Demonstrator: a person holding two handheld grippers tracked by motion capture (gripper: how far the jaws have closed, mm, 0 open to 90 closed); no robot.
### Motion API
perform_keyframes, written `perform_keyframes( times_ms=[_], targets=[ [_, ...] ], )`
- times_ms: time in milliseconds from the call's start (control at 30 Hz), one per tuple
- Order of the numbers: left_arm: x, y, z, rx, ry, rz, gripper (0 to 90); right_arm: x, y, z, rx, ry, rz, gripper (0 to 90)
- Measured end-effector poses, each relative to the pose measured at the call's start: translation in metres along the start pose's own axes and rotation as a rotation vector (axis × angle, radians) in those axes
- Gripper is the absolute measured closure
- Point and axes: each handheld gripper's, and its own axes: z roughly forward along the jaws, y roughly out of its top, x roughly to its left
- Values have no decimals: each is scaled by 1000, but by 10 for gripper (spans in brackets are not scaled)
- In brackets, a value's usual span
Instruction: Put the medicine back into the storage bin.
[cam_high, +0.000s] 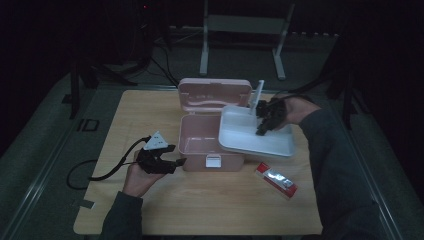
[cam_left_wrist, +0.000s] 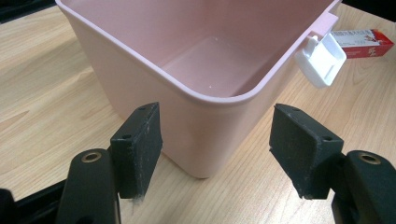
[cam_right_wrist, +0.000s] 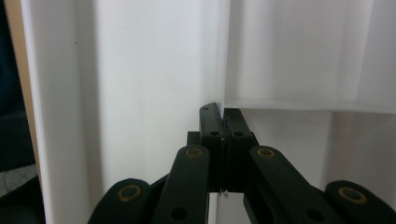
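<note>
A pink box (cam_high: 199, 139) stands open on the wooden table, its lid (cam_high: 215, 94) tipped back. My left gripper (cam_high: 170, 163) is open at the box's front left corner; in the left gripper view the empty pink box (cam_left_wrist: 205, 88) has that corner just ahead of the spread jaws of the left gripper (cam_left_wrist: 217, 126), apart from both pads. My right gripper (cam_high: 263, 123) holds a white insert tray (cam_high: 255, 145) tilted above the box's right side. In the right gripper view my right gripper (cam_right_wrist: 223, 116) is shut on a thin inner wall of the white tray (cam_right_wrist: 140, 84).
A red packet (cam_high: 276, 180) lies on the table right of the box, also the red packet (cam_left_wrist: 362, 42) in the left gripper view. A white latch (cam_high: 213, 161) hangs on the box front. A cable (cam_high: 95, 172) trails left. A metal stand (cam_high: 245, 30) is behind the table.
</note>
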Motion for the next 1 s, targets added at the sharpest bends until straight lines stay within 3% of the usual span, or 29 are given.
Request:
perform_keyframes(
  times_ms=[67,100,133,167,233,267,333,367,467,500,567,767,867,900,1000],
  targets=[
    [0,0,-1,-1,-1,1,341,-4,-24,4,8,4,49,897],
    [1,0,-1,-2,-3,0,342,-8,-49,7,-10,17,107,897],
    [1,0,-1,-4,-3,0,342,-8,-49,7,-10,17,107,897],
    [2,0,-2,-6,-2,-2,341,-13,-72,12,-23,10,158,896],
    [2,-1,-2,-7,-1,-2,342,-15,-83,15,-19,7,183,896],
    [3,-1,-2,-9,0,-2,342,-20,-99,23,2,-9,236,896],
    [3,-1,-2,-11,1,-3,342,-21,-105,28,12,-29,249,897],
    [2,-1,-2,-11,-2,-4,342,-25,-113,39,23,-44,279,896],
    [2,-1,-1,-10,-4,-6,342,-32,-118,61,37,-47,316,896],
    [2,-2,0,-6,-4,-3,342,-32,-118,61,37,-47,316,896],
    [2,-2,0,-6,-4,-2,341,-40,-119,85,51,-40,350,896],
    [6,-4,-6,-25,3,-18,342,-45,-119,115,87,-21,372,890],
    [7,-5,-8,-28,7,-18,342,-44,-118,119,86,-22,393,804],
    [7,-5,-9,-30,8,-18,343,-42,-116,116,82,-29,403,739],
    [8,-5,-10,-30,15,-17,343,-34,-115,107,73,-15,416,688]
  ],
)
